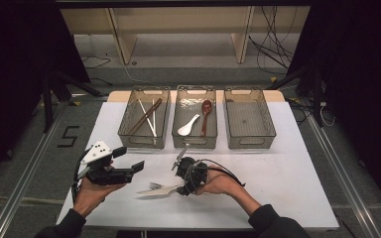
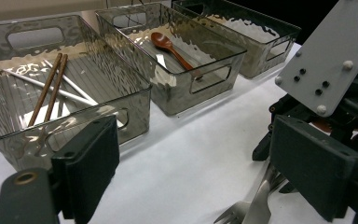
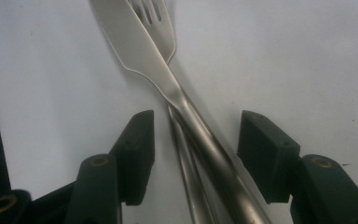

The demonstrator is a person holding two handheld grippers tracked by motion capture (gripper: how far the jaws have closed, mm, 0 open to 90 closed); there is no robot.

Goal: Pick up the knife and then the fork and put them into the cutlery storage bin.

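Observation:
A metal knife and fork lie crossed on the white table; in the high view the fork is at the front centre. My right gripper is open and low over the table. Its jaws stand on either side of the two handles, with a gap on each side. My left gripper is held up at the front left, open with nothing between its jaws. In the left gripper view the fork tines and the right gripper's grey plate are at the right.
Three clear grey bins stand in a row at the back. The left bin holds brown and white chopsticks. The middle bin holds a white spoon and a brown spoon. Nothing lies in the right bin.

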